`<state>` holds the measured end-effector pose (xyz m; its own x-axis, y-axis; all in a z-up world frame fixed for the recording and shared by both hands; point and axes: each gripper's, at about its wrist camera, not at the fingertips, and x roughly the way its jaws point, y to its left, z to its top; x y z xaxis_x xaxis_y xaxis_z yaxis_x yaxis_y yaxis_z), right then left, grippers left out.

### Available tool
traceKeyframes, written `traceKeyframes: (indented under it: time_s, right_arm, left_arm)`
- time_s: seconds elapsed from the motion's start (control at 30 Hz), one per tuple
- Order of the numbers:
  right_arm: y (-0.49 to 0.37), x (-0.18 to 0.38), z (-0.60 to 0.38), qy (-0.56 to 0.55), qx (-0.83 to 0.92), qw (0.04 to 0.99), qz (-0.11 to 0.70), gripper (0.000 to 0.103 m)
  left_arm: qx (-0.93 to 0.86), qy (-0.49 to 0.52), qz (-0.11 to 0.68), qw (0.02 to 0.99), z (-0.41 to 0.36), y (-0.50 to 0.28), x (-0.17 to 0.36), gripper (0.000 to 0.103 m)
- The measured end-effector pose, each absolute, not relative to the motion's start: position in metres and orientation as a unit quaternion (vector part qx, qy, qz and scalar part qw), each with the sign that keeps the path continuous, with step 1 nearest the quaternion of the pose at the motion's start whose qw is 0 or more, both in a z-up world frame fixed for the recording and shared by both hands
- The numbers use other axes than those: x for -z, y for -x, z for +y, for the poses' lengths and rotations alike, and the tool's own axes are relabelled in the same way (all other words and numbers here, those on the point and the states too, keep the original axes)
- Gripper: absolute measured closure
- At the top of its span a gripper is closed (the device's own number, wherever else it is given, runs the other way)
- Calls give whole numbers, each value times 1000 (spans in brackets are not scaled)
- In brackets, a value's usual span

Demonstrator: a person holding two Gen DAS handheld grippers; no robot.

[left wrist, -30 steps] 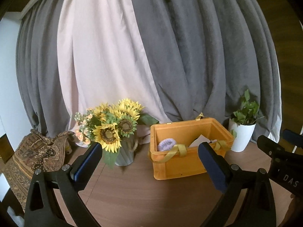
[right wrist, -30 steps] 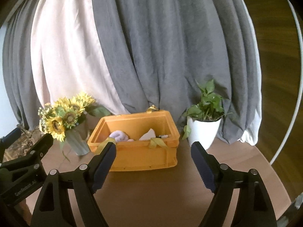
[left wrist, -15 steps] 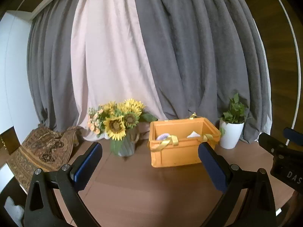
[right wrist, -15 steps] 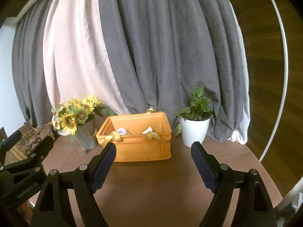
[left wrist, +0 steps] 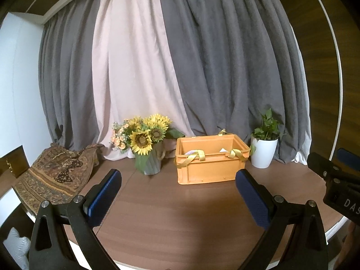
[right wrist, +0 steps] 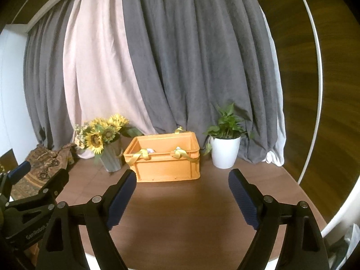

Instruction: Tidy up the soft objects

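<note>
**Both hand-held grippers empty, crate at the far side of the bench**

We find the left hand-held gripper (left wrist: 177,190) with its jaws spread wide and nothing between them; its blue pads (left wrist: 102,196) face only bare wood. The right hand-held gripper (right wrist: 181,194) also holds nothing, and its jaws are opening at this moment. Both hang over the near edge of the round bench (left wrist: 180,213), side by side and apart from every object on it.

We note the orange crate (left wrist: 210,167) standing upright toward the far edge of the bench, roughly at its middle. Yellow ribbon straps (left wrist: 194,156) drape over its near rim. Inside, we make out a pale lilac soft item (left wrist: 191,151) at the left and a white one (left wrist: 223,150) at the right; little of either shows above the rim.

Just left of the crate stands a grey vase of sunflowers (left wrist: 144,139); to its right, a white pot with a green plant (left wrist: 263,151). A patterned cloth (left wrist: 56,175) lies over the bench's left edge. Grey and pink curtains (left wrist: 180,67) hang behind.
</note>
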<state>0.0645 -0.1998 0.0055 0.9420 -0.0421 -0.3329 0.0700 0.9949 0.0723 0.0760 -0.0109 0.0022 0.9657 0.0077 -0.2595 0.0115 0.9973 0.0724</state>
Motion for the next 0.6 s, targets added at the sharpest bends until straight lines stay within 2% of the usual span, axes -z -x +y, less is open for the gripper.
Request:
traceKeyframes:
  time_s: [0.6]
  right_arm:
    - [-12, -13, -202, -46, 24, 988, 145, 18]
  left_arm:
    - [-4, -39, 111, 993, -12, -28, -11, 0]
